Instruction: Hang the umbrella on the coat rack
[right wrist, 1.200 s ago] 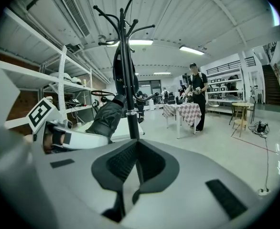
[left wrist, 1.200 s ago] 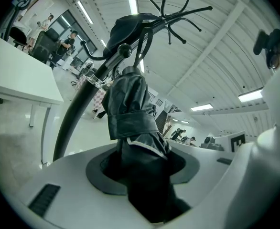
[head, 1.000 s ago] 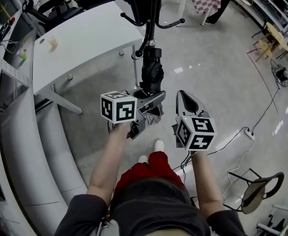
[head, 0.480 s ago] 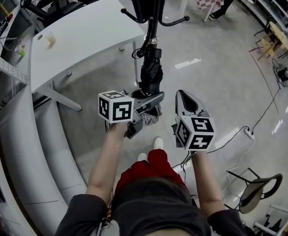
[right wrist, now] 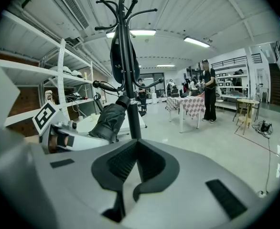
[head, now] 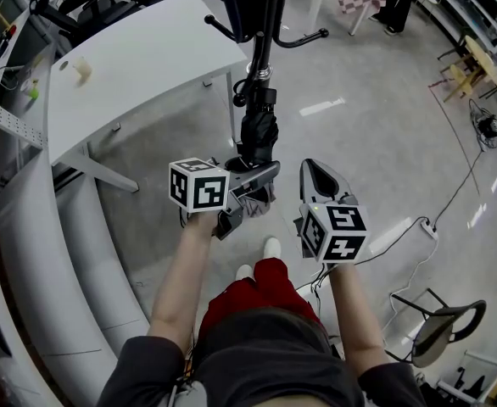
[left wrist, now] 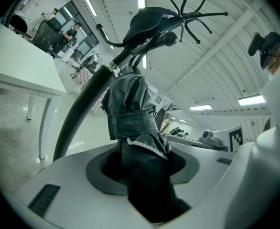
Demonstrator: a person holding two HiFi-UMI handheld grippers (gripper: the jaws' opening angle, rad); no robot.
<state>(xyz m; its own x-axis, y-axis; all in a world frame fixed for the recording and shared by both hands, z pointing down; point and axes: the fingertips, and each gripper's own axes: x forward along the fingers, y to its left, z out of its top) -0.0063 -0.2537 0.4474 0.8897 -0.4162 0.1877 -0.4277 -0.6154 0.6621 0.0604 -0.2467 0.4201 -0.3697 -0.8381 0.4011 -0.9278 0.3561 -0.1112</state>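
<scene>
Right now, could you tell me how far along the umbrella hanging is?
Done: the umbrella is lifted, clamped in the left gripper. In hand: its top end sits beside the coat rack pole, below the hooks. To do: hook it on and release; the right gripper is empty.

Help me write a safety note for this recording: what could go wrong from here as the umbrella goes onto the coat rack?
1. The left gripper is shut only on soft folded cloth near the lower end of the umbrella; it may slip out and drop.
2. The umbrella's top lies close against the coat rack pole; a push could rock the rack.
3. The right gripper is shut and empty, so nothing steadies either.
</scene>
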